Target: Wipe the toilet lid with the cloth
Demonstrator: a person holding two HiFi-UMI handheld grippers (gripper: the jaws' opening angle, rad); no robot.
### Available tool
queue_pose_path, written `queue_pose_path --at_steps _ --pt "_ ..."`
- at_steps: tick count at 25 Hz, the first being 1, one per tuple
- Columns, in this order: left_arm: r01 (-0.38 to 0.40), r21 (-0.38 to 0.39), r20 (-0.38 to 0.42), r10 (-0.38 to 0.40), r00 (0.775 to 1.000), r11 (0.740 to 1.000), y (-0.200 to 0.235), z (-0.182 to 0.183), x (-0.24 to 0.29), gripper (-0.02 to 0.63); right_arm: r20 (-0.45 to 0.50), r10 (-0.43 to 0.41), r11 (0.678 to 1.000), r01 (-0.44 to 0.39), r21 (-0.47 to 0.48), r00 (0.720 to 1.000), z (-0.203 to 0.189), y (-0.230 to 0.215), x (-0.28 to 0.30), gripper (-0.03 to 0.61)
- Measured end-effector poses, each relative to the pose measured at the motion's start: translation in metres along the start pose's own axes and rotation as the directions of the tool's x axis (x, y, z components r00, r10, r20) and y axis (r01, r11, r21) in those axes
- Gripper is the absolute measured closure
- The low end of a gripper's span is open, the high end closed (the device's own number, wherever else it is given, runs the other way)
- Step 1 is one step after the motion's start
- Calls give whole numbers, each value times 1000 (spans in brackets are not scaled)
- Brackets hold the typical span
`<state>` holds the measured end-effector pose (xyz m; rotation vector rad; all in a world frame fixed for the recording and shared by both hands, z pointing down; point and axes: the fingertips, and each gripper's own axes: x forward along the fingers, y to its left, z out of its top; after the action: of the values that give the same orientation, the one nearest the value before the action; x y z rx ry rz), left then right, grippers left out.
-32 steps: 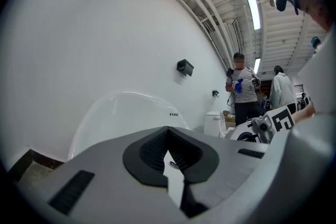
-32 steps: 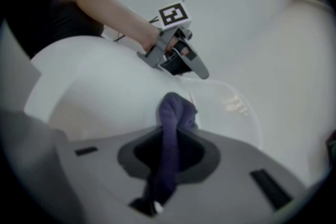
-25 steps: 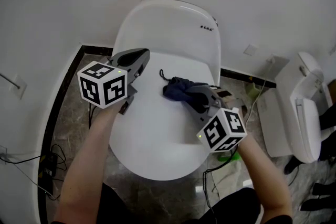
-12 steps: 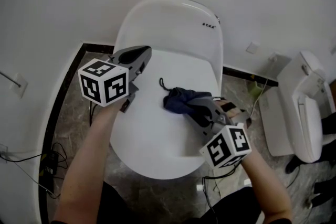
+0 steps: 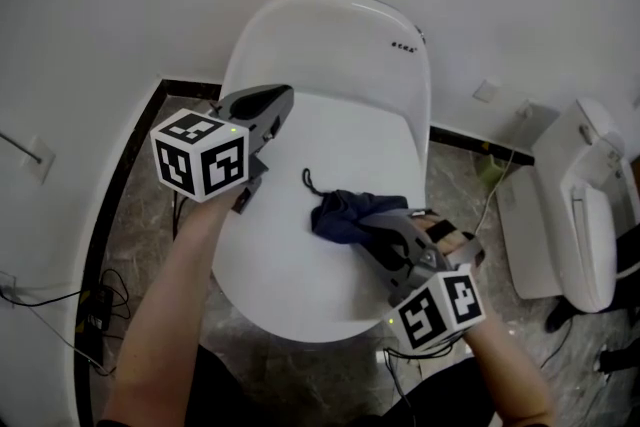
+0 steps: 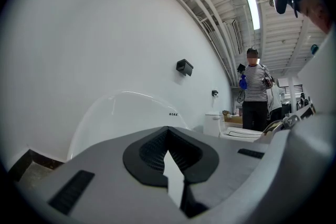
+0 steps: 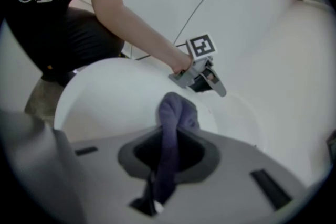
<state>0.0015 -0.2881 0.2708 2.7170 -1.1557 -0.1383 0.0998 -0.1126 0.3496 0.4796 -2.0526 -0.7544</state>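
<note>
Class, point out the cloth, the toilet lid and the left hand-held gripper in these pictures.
cloth (image 5: 345,215): head view, middle of the bunched dark fabric.
toilet lid (image 5: 290,285): head view, bare white top near its front edge.
left hand-held gripper (image 5: 284,98): head view, tips of its closed jaws.

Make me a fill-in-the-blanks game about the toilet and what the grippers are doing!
1. The right gripper is shut on a dark blue ____.
2. The left gripper has its jaws together and holds ____.
3. The toilet lid under both grippers is the colour ____.
Missing words: cloth; nothing; white.
</note>
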Motion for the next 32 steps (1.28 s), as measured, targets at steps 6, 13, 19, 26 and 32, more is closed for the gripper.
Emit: queue_pose_path --at_steps 6,13,19,26,32 --pt "2 -2 -3 -2 1000 1000 0 0 0 600 9 40 999 -40 13 999 10 17 -9 511" --pt "0 -8 2 0 1000 1000 2 0 1 600 34 82 996 -83 33 996 21 42 -23 511" --pt "1 -8 3 -1 1000 1000 2 0 1 600 46 110 993 -112 42 993 29 65 -34 511" --pt "-3 -11 5 3 1000 1000 3 1 1 600 54 137 989 -140 55 989 37 84 -45 511" --pt "-22 -34 15 22 1000 999 13 0 -5 600 75 156 985 -160 59 985 45 109 -55 511"
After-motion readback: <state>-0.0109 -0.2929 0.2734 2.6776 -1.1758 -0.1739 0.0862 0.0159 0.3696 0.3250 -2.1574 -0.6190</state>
